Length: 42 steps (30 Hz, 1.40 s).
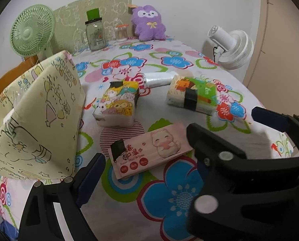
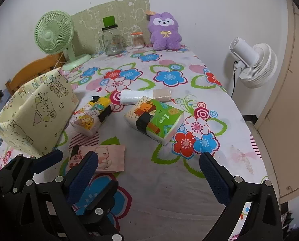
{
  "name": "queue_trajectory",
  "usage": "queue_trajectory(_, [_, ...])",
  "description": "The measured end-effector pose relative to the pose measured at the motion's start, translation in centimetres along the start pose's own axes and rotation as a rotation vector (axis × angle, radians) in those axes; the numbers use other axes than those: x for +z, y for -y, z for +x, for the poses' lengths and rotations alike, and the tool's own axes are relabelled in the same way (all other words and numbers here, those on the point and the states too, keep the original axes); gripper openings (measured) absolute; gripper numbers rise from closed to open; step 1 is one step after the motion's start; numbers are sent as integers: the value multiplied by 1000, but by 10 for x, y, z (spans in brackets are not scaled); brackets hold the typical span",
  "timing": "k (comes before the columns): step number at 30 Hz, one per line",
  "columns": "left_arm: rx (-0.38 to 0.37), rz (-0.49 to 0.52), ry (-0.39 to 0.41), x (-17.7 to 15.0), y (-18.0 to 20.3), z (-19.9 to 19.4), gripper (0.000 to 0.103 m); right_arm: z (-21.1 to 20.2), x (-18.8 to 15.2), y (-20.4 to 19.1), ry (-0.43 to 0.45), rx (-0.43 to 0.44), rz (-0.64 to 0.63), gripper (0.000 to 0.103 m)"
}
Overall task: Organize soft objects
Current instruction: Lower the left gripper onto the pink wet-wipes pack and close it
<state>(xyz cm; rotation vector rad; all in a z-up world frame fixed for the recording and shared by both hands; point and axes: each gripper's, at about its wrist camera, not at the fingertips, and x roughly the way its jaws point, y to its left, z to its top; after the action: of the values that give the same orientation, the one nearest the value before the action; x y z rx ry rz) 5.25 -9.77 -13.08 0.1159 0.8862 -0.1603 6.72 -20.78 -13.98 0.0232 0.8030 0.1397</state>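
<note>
A pink wet-wipes pack (image 1: pixel 149 150) (image 2: pixel 101 157) lies on the floral tablecloth nearest me. A yellow cartoon tissue pack (image 1: pixel 118 103) (image 2: pixel 91 115) and a green tissue pack (image 1: pixel 193 94) (image 2: pixel 155 120) lie beyond it, with a white roll (image 1: pixel 158 78) (image 2: pixel 143 96) behind them. A yellow fabric bag (image 1: pixel 41 116) (image 2: pixel 33 116) stands open at the left. A purple plush (image 1: pixel 148 23) (image 2: pixel 164 32) sits at the back. My left gripper (image 1: pixel 177 156) (image 2: pixel 77 158) is open just above the wipes pack. My right gripper (image 2: pixel 149 164) is open and empty over the cloth.
A green desk fan (image 1: pixel 32 30) (image 2: pixel 53 33), a glass jar (image 1: pixel 94 34) (image 2: pixel 111 40) and a small jar of cotton swabs (image 1: pixel 121 32) (image 2: pixel 137 39) stand at the back. A white fan (image 1: pixel 232 47) (image 2: pixel 253 62) stands past the table's right edge (image 2: pixel 247 132).
</note>
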Motion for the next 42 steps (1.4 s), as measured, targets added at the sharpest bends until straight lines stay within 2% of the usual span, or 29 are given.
queue_trajectory(25, [30, -11, 4, 18, -2, 22, 94, 25, 16, 10, -32, -33, 2, 102])
queue_trajectory(30, [22, 4, 14, 18, 3, 20, 83, 27, 19, 12, -30, -36, -3, 102])
queue_trajectory(34, [-5, 21, 10, 19, 9, 18, 67, 27, 20, 13, -28, -30, -4, 102])
queue_trajectory(36, [-42, 17, -4, 20, 9, 17, 52, 27, 21, 14, -25, -28, -8, 102])
queue_trajectory(37, [-56, 14, -10, 20, 10, 17, 49, 27, 21, 14, -23, -27, -10, 102])
queue_trajectory(42, [-69, -3, -27, 22, 9, 17, 44, 25, 22, 13, -16, -19, -8, 102])
